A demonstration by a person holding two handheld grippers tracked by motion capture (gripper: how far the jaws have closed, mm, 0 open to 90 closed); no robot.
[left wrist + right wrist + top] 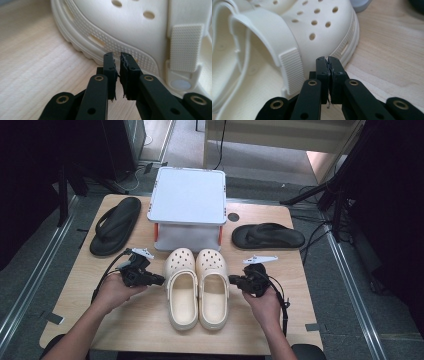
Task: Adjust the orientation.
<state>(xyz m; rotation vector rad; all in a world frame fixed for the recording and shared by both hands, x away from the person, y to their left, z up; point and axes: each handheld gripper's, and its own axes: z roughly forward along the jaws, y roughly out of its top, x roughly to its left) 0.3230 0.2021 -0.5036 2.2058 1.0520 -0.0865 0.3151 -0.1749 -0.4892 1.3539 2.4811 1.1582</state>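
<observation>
The two cream clogs, left clog (181, 287) and right clog (213, 287), are sitting side by side, touching, toes toward the grey rack (188, 195) mid-surface (145, 320). You are holding your left gripper (161, 280) just beside the left clog's outer edge, jaws a narrow slit apart and empty, and your right gripper (231, 280) together, empty, against the right clog's side. Judging by this, the pair looks lined up, while both black sandals (116, 225) (268, 236) are waiting, well apart, either side of the rack.

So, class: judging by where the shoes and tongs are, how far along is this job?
Done: the pair of cream perforated foam clogs sits side by side mid-table. In hand: the left tongs and right tongs flank the pair, gripping nothing; the left jaws stand slightly parted, the right shut. Left: the two black flip-flops lie apart either side of the grey shelf.
</observation>
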